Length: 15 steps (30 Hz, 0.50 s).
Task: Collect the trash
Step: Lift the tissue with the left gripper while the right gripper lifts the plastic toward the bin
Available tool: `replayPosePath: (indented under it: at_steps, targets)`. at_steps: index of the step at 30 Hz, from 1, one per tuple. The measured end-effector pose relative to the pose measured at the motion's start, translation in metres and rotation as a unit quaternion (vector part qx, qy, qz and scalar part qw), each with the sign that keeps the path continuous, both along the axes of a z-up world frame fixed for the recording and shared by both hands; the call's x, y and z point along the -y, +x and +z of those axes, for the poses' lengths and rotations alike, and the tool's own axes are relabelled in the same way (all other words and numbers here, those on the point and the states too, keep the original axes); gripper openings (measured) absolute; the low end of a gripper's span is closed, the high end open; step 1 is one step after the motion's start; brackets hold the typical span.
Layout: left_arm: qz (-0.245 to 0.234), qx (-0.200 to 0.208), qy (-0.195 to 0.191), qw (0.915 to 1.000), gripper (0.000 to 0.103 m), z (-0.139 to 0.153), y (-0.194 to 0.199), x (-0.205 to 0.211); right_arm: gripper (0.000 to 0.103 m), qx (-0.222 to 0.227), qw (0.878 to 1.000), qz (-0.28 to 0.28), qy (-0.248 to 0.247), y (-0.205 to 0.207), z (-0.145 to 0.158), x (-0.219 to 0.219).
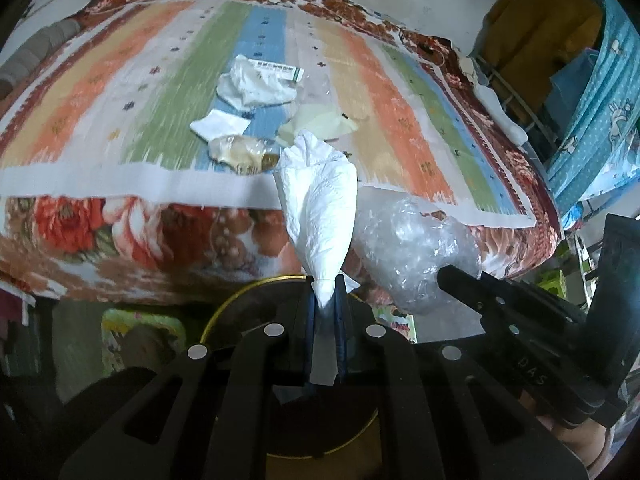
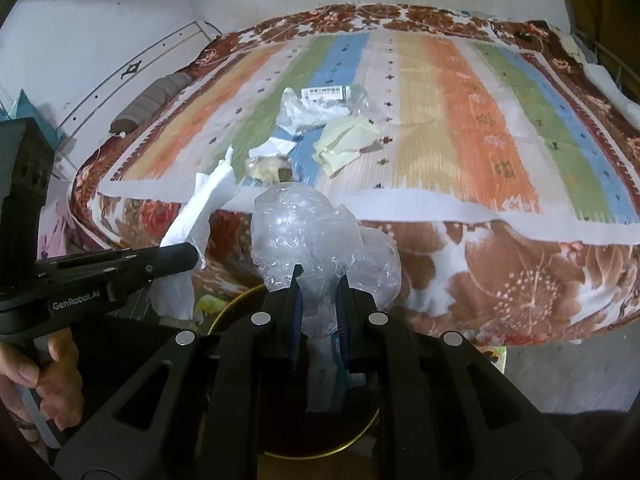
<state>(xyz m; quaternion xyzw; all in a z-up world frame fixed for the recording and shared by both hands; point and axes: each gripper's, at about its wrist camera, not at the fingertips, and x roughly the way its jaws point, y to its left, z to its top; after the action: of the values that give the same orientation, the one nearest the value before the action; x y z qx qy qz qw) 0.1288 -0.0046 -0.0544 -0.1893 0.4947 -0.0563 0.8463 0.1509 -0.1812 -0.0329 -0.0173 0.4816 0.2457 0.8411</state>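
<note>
Both tongs hang just off the near edge of the bed (image 1: 120, 80), each with a piece of trash. Left tongs (image 1: 324, 292) are pressed tight on the lower end of a white tissue (image 1: 320, 204), which stands up from the fingers in a crumpled cone. Right tongs (image 2: 318, 284) pinch a clear plastic wad (image 2: 308, 236), the bulk of it bulging above the blue-lined pads. From the left view the wad (image 1: 416, 248) shows just beside the tissue, to its right; from the right view the tissue (image 2: 196, 216) hangs to the left, past the other tool's black finger. A hand (image 2: 44, 376) grips that tool's handle at the lower left.

Below both tongs sits a dark round bin with a gold rim (image 1: 248, 292), partly hidden by the tool bodies.

More trash lies on the striped cover in the middle of the bed: a white crumpled bag with a printed label (image 1: 260, 84), a folded white paper (image 1: 220, 124), a pale yellow sheet (image 1: 320, 124), and a brownish wrapper (image 1: 244, 154) nearest the edge.
</note>
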Motion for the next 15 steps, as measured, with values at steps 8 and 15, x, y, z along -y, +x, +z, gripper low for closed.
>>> replayPosePath:
  at_steps: [8,15]
  targets:
    - [0.027,-0.052,-0.024,0.9980,0.008,-0.030,-0.019,-0.003,0.014,-0.031,0.999,0.000,-0.023,-0.009,-0.018,-0.002]
    - [0.043,-0.086,-0.023,0.9951,0.008,-0.046,-0.025,-0.002,0.014,-0.071,0.996,-0.005,-0.049,-0.019,-0.043,-0.009]
